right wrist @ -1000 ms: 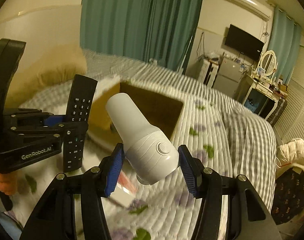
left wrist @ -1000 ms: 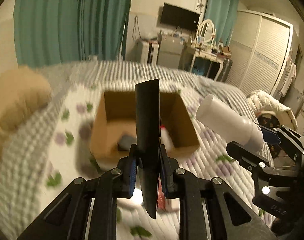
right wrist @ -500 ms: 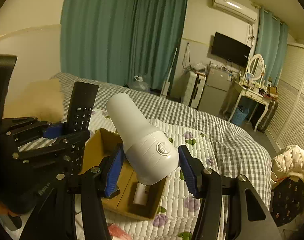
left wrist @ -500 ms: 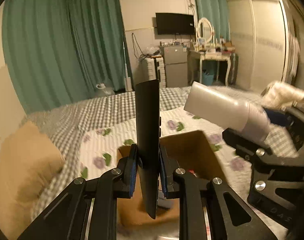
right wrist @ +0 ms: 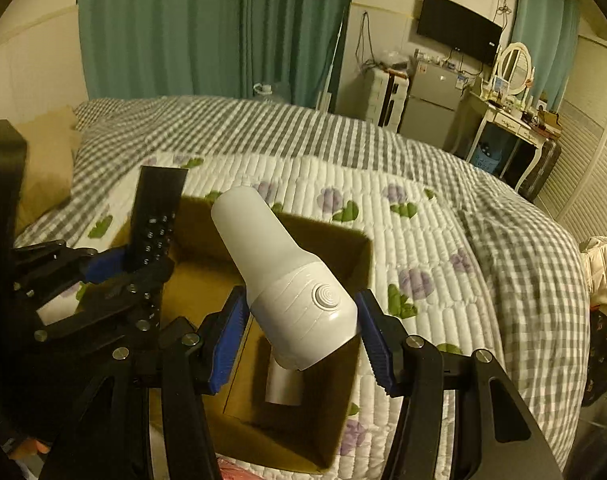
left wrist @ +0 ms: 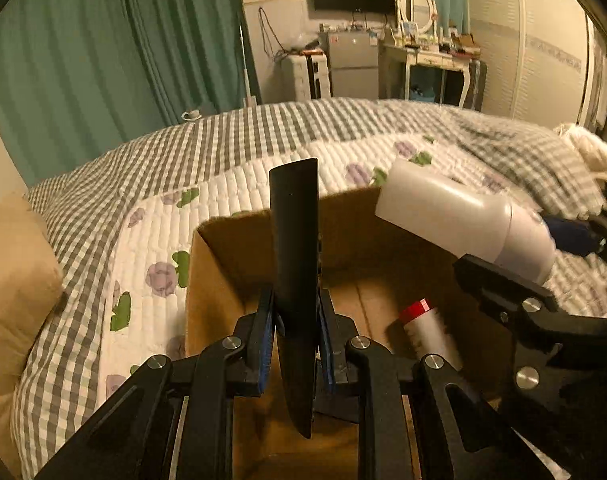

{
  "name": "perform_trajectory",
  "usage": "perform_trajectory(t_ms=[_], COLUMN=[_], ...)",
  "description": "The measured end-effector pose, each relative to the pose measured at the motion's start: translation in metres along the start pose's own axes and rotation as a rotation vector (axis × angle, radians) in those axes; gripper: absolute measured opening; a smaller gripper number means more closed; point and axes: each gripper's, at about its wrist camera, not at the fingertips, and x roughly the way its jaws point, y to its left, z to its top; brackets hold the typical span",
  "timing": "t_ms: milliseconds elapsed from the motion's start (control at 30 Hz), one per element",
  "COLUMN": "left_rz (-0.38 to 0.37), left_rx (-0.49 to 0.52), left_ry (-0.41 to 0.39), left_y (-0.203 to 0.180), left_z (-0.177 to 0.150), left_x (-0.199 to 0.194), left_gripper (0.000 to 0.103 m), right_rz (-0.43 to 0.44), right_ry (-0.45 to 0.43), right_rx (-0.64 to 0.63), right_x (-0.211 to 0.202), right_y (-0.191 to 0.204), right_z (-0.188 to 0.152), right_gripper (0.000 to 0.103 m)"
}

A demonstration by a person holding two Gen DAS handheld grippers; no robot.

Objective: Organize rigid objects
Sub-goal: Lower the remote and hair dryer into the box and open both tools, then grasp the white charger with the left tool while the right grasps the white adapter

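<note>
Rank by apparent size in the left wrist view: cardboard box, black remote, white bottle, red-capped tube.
1. cardboard box, largest.
2 and 3. black remote and white bottle: similar, and both are near the camera, so I leave them unranked.
4. red-capped tube, smallest.

The remote control [left wrist: 294, 280] looked like smooth, matt black plastic, its keypad face dotted with small buttons. The white bottle [right wrist: 291, 280] had a smooth, faintly satin plastic shell with fine ridges round its wide end. The box [left wrist: 231, 276] was plain brown cardboard, matt and slightly fuzzy at the cut edges. The quilt [right wrist: 423, 216] was soft stitched cloth, puffed in rows. The left gripper [left wrist: 293, 332] and right gripper [right wrist: 301, 344] were matt black plastic with shiny metal screws and ribbed blue pads [right wrist: 227, 344].
</note>
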Motion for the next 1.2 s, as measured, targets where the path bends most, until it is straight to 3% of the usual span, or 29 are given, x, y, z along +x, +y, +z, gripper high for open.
perform_trajectory(t_ms=[433,533,567,600,633,733,833,967,1133,1200], left_rz=[-0.007,-0.019,-0.005,0.012,0.024,0.034,0.024,0.019,-0.008,-0.021], left_rx=[-0.06,-0.051,-0.038,-0.026,-0.017,0.013,0.027,0.019,0.003,0.001], left_ry=[0.079,0.088,0.085,0.083,0.076,0.033,-0.014,-0.079,-0.145,-0.153], left_y=[0.009,0.009,0.008,0.007,0.007,0.008,0.01,0.015,0.023,0.025], left_z=[-0.011,-0.011,-0.011,-0.011,-0.011,-0.01,-0.007,-0.001,-0.002,-0.008], left_x=[0.034,0.032,0.029,0.027,0.022,0.001,-0.023,-0.056,-0.097,-0.109], left_gripper=[0.02,0.024,0.035,0.056,0.065,0.066,0.068,0.09,0.103,0.103], right_rz=[-0.003,0.013,0.008,-0.007,-0.01,-0.001,-0.007,-0.009,-0.018,-0.016], right_ry=[0.043,0.023,0.018,0.006,-0.007,-0.058,-0.124,-0.203,-0.272,-0.284], right_rx=[0.035,0.038,0.035,0.03,0.028,0.034,0.031,0.024,-0.003,-0.014], right_x=[0.023,0.026,0.024,0.019,0.013,-0.014,-0.05,-0.096,-0.146,-0.158], right_y=[0.001,0.0,0.0,-0.002,-0.002,-0.011,-0.021,-0.031,-0.034,-0.033], right_z=[-0.004,0.0,0.001,0.002,0.003,0.011,0.019,0.025,0.016,0.007], right_gripper=[0.054,0.055,0.061,0.064,0.066,0.068,0.077,0.083,0.093,0.095])
